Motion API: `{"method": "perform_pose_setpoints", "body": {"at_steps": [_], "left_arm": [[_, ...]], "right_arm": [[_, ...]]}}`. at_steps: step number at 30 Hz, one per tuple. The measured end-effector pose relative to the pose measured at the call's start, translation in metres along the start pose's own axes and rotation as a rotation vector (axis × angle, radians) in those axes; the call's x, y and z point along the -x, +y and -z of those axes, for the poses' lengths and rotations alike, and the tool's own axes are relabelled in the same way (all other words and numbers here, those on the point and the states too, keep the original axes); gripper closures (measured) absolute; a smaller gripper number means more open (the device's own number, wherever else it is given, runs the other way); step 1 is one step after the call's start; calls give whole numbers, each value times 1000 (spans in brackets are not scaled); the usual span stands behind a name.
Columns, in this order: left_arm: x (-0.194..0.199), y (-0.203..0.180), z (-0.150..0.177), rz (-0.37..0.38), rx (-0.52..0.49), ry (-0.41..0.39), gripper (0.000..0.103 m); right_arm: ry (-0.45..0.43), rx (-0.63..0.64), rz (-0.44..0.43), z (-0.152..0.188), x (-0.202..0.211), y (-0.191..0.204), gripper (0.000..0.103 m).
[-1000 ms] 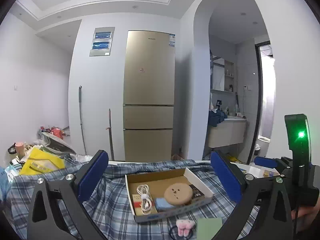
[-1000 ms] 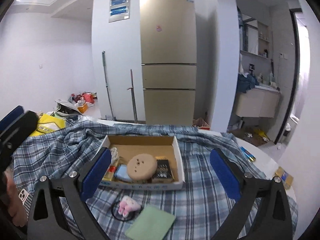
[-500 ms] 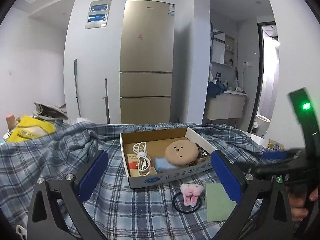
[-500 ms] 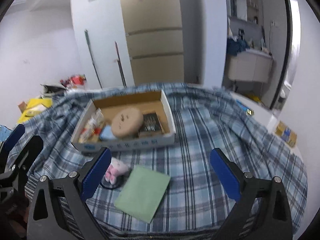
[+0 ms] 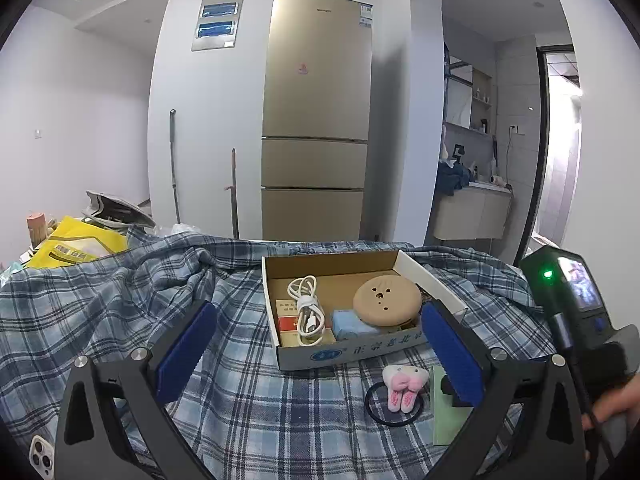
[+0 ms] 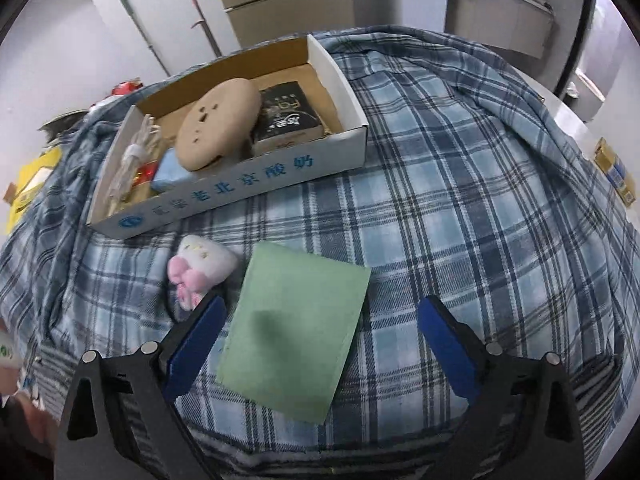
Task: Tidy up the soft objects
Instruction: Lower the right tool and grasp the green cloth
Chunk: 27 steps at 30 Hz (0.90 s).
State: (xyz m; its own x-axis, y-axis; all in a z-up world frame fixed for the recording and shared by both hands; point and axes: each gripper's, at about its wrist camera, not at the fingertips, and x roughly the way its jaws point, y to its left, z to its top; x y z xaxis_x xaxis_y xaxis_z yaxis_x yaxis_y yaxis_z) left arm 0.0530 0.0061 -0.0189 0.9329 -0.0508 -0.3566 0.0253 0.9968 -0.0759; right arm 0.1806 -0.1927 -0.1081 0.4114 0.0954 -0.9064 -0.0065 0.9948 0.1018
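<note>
A shallow cardboard box [image 5: 344, 354] [image 6: 240, 196] sits on a blue plaid cloth. It holds a round tan cushion [image 5: 387, 300] [image 6: 218, 124], a white cable [image 5: 306, 312], a light blue soft block [image 5: 350, 325] and a black packet [image 6: 286, 118]. A white and pink plush tooth [image 5: 405, 384] [image 6: 202, 270] on a black ring and a flat green cloth [image 6: 296, 332] [image 5: 444, 420] lie in front of the box. My left gripper [image 5: 316, 354] is open and empty, short of the box. My right gripper [image 6: 316, 354] is open and empty, low over the green cloth.
A gold fridge [image 5: 316, 120] stands behind the table. Yellow bags and clutter [image 5: 76, 240] lie at the far left. A phone [image 5: 40, 460] lies at the near left edge. The plaid cloth [image 6: 460, 200] is rumpled toward the back. Small boxes [image 6: 612, 172] sit at the right table edge.
My right gripper has tilted down and come lower and closer over the green cloth. My left gripper has moved toward the box and plush tooth. Both stay open.
</note>
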Motion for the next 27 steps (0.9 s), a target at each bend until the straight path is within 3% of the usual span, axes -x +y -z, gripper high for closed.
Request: {"method": "perform_pose_setpoints", "body": {"at_steps": [10, 13, 16, 19, 21, 24, 27], "left_arm": [[-1, 1, -1, -3, -2, 12, 0], [-2, 2, -2, 2, 2, 21, 0], [-2, 1, -1, 1, -3, 25, 0], [-2, 1, 0, 2, -2, 27, 0], [-2, 1, -1, 3, -2, 28, 0], [-3, 0, -1, 6, -6, 30, 0], [-3, -1, 0, 5, -10, 32, 0]], "right_arm": [[2, -8, 82, -13, -19, 16, 6], [16, 13, 83, -15, -23, 21, 20], [22, 35, 85, -18, -25, 27, 24], [18, 29, 109, -16, -20, 26, 24], [-4, -16, 149, -15, -19, 18, 18], [40, -81, 81, -7, -18, 7, 14], [19, -86, 81, -7, -11, 7, 14]]}}
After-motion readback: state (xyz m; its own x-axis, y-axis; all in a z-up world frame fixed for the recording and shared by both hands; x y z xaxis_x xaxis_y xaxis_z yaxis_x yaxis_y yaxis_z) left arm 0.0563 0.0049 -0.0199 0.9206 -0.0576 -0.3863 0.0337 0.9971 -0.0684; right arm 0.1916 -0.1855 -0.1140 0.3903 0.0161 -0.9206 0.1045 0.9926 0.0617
